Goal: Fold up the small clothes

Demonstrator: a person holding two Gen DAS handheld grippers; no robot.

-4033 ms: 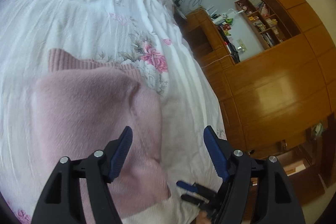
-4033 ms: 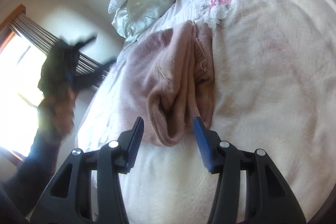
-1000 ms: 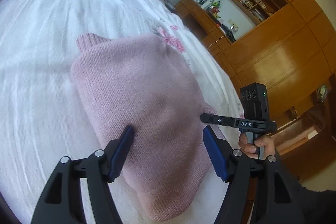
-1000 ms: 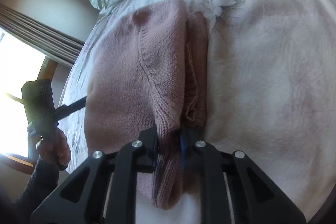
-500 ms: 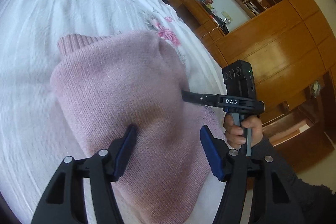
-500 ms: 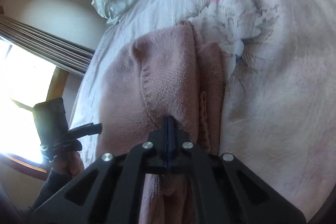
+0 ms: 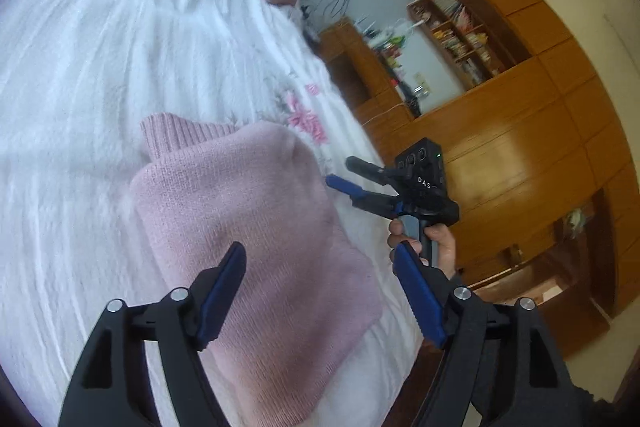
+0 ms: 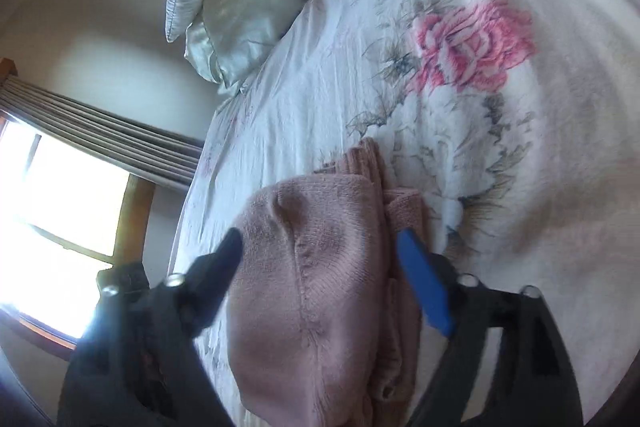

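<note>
The left tool (image 7: 318, 269) is hovering over the near end of the sweater (image 7: 248, 227), fingers apart and empty. The sweater is lying folded on the bed (image 7: 80, 75). At its side edge the right tool (image 7: 342, 175) is also standing parted, gripping nothing. Judging by this, pressing the fold flat matters before regripping.

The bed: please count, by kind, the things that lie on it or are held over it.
Pink knitted sweater: 1
Pale green pillow: 1
Floral bedspread: 1
Grippers: 2, the left gripper and the right gripper, both open
Total: 5
</note>
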